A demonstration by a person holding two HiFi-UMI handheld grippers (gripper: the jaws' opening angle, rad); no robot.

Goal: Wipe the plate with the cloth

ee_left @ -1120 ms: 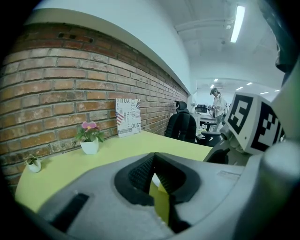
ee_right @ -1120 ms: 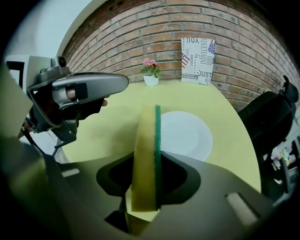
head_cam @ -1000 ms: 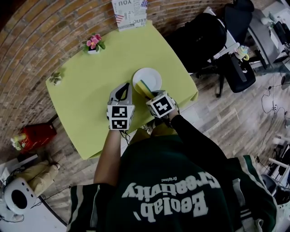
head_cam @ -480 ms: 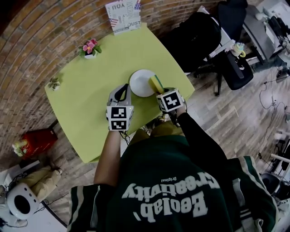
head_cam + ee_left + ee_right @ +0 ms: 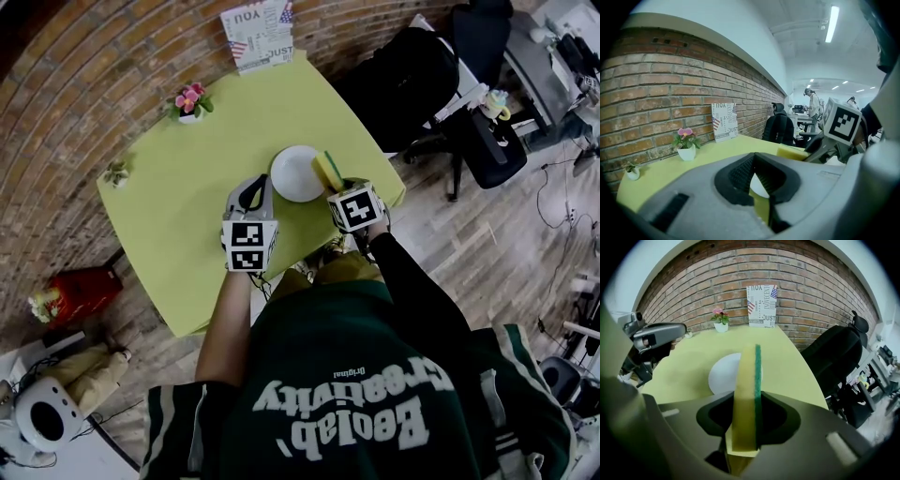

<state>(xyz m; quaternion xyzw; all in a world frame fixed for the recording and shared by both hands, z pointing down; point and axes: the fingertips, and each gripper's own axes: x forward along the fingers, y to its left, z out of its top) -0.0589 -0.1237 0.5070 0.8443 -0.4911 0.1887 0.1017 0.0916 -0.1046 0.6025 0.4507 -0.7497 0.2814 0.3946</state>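
A white plate (image 5: 295, 174) lies on the yellow-green table (image 5: 187, 187), toward its right side. My right gripper (image 5: 336, 184) is shut on a yellow sponge with a green scouring face (image 5: 328, 170), held on edge at the plate's right rim. In the right gripper view the sponge (image 5: 747, 371) stands between the jaws of the right gripper (image 5: 749, 399), with the plate (image 5: 723, 373) just beyond. My left gripper (image 5: 251, 190) hangs left of the plate, shut and empty. Its own view shows the left gripper (image 5: 754, 157), a sliver of plate (image 5: 759, 187) and the sponge (image 5: 792, 152).
A pink flower pot (image 5: 190, 101), a small plant (image 5: 116, 172) and a printed sign (image 5: 258, 33) stand along the table's far edges by the brick wall. A black office chair (image 5: 412, 70) is just right of the table. The person stands at the near edge.
My right gripper has carried the sponge from over the middle of the plate to its right rim. The left gripper has stayed where it was.
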